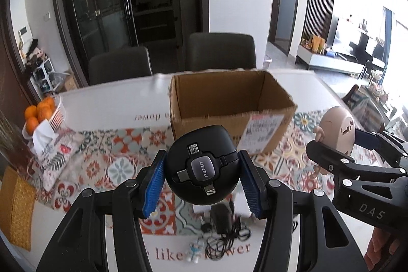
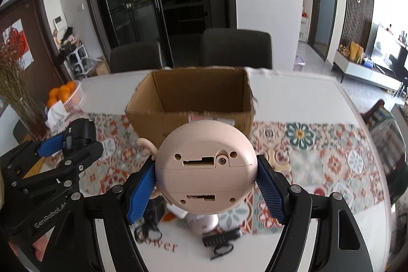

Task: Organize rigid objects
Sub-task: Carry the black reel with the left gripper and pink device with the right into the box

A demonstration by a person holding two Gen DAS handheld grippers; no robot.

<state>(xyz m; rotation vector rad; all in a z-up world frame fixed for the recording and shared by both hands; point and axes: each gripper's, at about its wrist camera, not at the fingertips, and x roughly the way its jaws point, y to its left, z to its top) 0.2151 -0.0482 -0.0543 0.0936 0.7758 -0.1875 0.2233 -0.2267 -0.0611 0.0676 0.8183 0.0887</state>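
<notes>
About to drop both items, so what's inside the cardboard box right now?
The cardboard box is open on top. Only bare brown inner walls show in either wrist view; its floor is hidden behind the near wall, the black cable reel and the pink toy, so contents are unconfirmed.

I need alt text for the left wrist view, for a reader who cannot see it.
The left gripper holds a round black Pisen cable reel above a patterned table runner, in front of an open cardboard box. At right, the right gripper holds a pink figurine; oranges sit at left.
</notes>
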